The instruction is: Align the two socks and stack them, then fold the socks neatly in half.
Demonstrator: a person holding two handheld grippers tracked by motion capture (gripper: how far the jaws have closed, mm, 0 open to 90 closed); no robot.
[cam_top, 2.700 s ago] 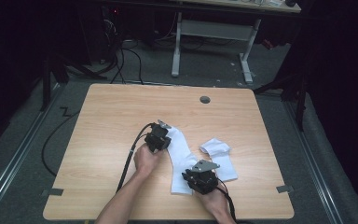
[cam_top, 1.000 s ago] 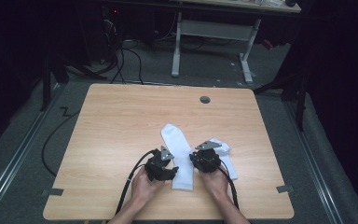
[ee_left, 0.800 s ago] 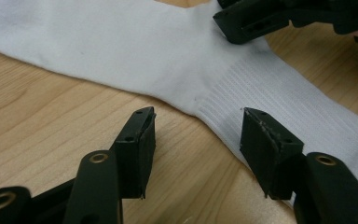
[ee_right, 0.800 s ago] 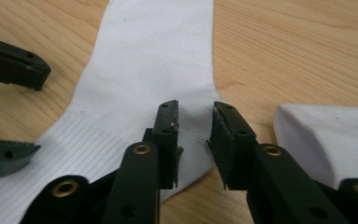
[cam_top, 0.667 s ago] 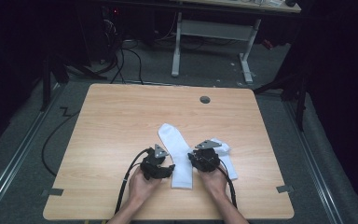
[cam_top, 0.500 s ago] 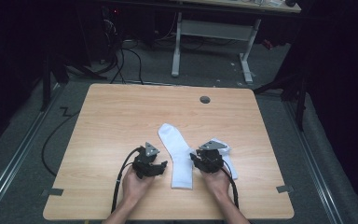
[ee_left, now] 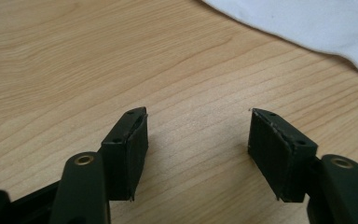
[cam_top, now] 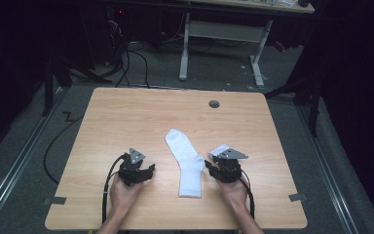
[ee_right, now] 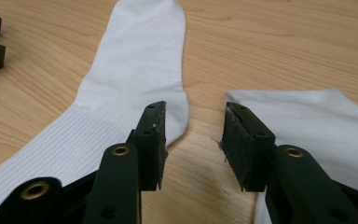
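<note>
A white sock [cam_top: 187, 161] lies flat near the table's front middle, toe pointing away from me. My left gripper [cam_top: 148, 169] rests to its left, over bare wood. In the left gripper view this gripper [ee_left: 198, 114] is open and has just been opening, with nothing between its jaws and a sock edge [ee_left: 307, 23] ahead to the right. My right gripper [cam_top: 214, 165] sits just right of the sock. Its jaws [ee_right: 195, 106] have just been opening and stand open over bare wood, between the sock [ee_right: 135, 70] and a second white sock [ee_right: 317, 126].
The wooden table [cam_top: 126, 122] has a round cable hole [cam_top: 214, 104] near its far edge. Tape marks sit at the front corners [cam_top: 54, 200] [cam_top: 297, 197]. Cables trail from both grippers toward me. Desk legs and floor cables lie beyond the table.
Both hands drew apart from the sock, the left one sliding farther left. The sock now lies straight and untouched. The second sock is mostly covered by the right gripper.
</note>
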